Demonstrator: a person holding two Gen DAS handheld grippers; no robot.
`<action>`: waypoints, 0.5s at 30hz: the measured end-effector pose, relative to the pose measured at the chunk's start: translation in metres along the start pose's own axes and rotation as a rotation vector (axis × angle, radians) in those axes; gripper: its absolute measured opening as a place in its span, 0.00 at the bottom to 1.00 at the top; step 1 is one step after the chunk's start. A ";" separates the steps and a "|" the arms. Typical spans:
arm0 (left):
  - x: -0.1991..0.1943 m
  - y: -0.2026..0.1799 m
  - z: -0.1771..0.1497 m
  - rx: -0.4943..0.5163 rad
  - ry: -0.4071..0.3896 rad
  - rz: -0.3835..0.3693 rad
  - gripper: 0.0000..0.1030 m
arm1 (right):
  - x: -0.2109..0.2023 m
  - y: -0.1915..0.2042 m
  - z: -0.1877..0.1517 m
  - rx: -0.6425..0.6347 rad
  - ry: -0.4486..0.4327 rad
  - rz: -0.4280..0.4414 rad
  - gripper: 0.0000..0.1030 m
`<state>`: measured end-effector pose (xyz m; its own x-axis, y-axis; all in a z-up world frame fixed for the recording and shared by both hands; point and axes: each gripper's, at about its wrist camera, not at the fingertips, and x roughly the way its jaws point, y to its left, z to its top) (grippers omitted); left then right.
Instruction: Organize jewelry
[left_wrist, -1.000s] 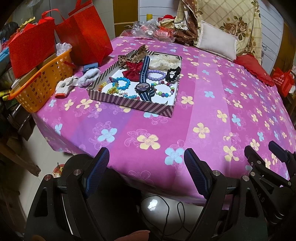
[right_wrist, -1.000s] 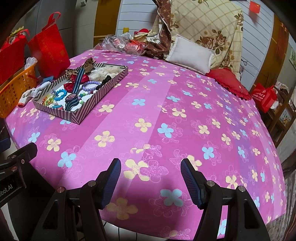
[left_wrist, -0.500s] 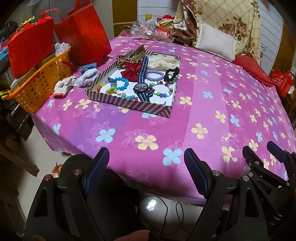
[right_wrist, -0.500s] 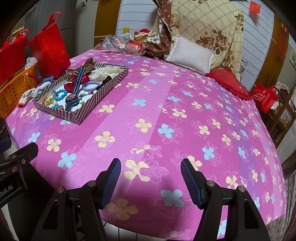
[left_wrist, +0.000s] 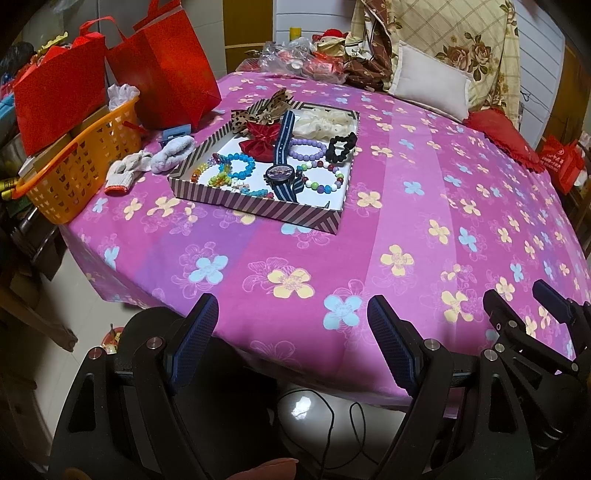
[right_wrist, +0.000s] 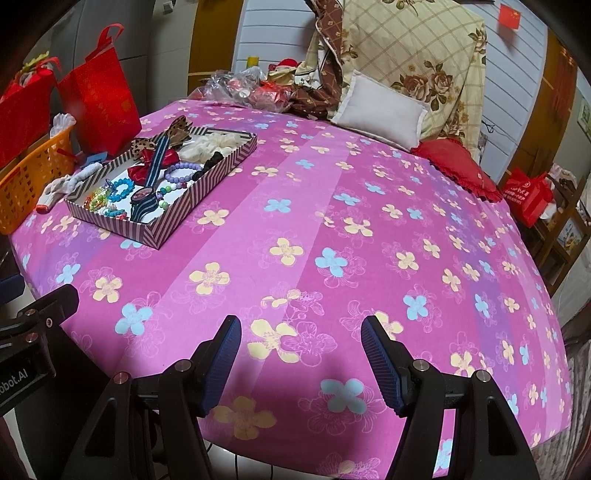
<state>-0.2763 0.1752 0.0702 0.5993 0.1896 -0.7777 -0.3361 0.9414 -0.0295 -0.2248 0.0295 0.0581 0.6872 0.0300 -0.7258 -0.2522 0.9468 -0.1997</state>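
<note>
I hold both tongs above the near edge of the pink flowered bedspread, and neither touches anything. My left gripper stands with its blue pads spread wide and nothing between them, only the cloth and the floor past its edge below. My right gripper is likewise released, pads well apart over a yellow flower print, empty.

The jewelry sits in the striped tray on the far left part of the bed, well apart from both tongs. Inside it lies a watch with a blue striped strap running up the middle. To the watch's left are a blue bead bracelet and a heap of mixed coloured beads near the front corner; to its right, a purple bead bracelet, a multicoloured bead bracelet and a black scrunchie. Toward the back lie a red bow, a leopard bow draped on the tray's rim, and a cream scrunchie.

Just beside the tray on the left lie white gloves, an orange basket and red bags
</note>
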 end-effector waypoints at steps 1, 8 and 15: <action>0.000 -0.001 -0.001 0.000 -0.001 0.000 0.81 | 0.000 0.000 0.000 0.001 0.000 0.000 0.63; 0.000 0.001 0.000 -0.001 -0.001 0.000 0.81 | 0.000 0.001 0.000 -0.004 -0.003 0.000 0.63; 0.000 0.000 0.000 -0.002 -0.004 0.002 0.81 | -0.002 0.001 -0.001 -0.017 -0.017 -0.003 0.63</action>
<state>-0.2760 0.1749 0.0703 0.6014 0.1926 -0.7754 -0.3389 0.9404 -0.0292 -0.2268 0.0302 0.0590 0.6992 0.0327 -0.7142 -0.2619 0.9412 -0.2133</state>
